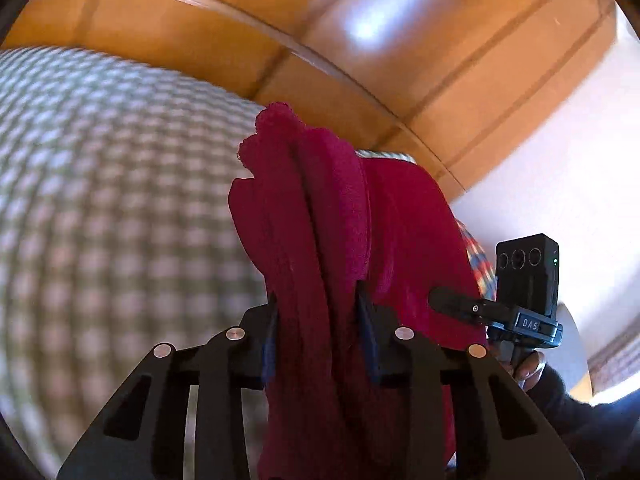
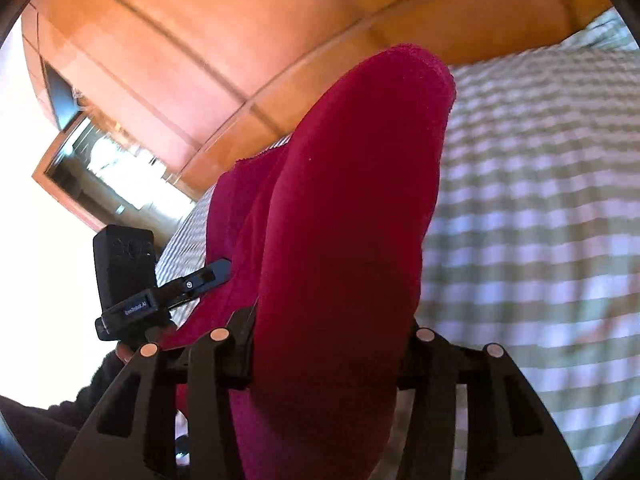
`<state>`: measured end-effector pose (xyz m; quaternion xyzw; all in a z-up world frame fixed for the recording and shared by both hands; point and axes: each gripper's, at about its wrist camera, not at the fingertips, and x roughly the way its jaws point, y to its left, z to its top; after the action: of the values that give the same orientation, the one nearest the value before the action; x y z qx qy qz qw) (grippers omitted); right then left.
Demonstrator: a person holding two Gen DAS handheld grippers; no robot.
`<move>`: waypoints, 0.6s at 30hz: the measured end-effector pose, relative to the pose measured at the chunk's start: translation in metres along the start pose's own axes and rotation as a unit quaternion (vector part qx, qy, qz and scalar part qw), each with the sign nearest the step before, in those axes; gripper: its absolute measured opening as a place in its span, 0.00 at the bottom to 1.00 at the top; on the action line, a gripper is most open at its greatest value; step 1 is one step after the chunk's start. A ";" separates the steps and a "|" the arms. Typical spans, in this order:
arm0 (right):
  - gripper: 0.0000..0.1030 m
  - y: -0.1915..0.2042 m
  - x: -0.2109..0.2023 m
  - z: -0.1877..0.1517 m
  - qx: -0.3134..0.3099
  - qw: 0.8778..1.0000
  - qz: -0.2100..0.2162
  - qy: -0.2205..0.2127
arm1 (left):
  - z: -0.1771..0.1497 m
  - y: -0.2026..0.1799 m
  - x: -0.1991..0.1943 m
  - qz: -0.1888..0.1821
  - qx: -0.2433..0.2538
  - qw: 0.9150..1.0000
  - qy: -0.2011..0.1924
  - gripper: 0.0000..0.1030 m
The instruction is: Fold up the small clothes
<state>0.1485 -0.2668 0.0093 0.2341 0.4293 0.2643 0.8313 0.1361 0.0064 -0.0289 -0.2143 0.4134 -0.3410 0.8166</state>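
Observation:
A dark red cloth [image 1: 320, 220] is bunched in folds between the jaws of my left gripper [image 1: 316, 312], which is shut on it. The same red cloth [image 2: 352, 208] drapes thickly over my right gripper [image 2: 332, 320], which is shut on it; its fingertips are hidden by the fabric. The cloth is lifted above a green-and-white checked bedsheet [image 1: 100, 200]. The right gripper shows in the left wrist view [image 1: 472, 308], pinching the cloth's far edge. The left gripper shows in the right wrist view [image 2: 208, 276], also at the cloth.
The checked sheet [image 2: 540, 200] fills the right of the right wrist view. An orange wooden headboard [image 1: 240, 32] runs behind the bed. A bright white wall [image 1: 560, 168] lies to the right. A wood-framed window or mirror [image 2: 108, 168] is at left.

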 end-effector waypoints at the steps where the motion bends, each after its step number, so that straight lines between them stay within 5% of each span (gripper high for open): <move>1: 0.45 -0.011 -0.014 0.004 0.005 1.000 -0.013 -0.012 | 0.006 -0.009 0.012 -0.004 0.009 1.000 0.006 0.32; 11: 0.45 -0.118 -0.115 0.046 0.065 0.986 -0.111 -0.109 | 0.088 -0.129 0.192 -0.014 0.107 0.992 0.073 0.32; 16: 0.47 -0.179 -0.117 0.048 0.114 0.973 -0.167 -0.111 | 0.096 -0.164 0.274 0.037 0.142 0.983 0.108 0.31; 18: 0.58 -0.205 -0.102 0.039 0.143 0.969 -0.184 -0.087 | 0.088 -0.167 0.309 0.089 0.167 0.973 0.134 0.32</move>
<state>0.1799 -0.4921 -0.0360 0.2893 0.4241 0.0213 0.8579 0.2768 -0.3276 -0.0371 0.0103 0.4741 -0.3564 0.8050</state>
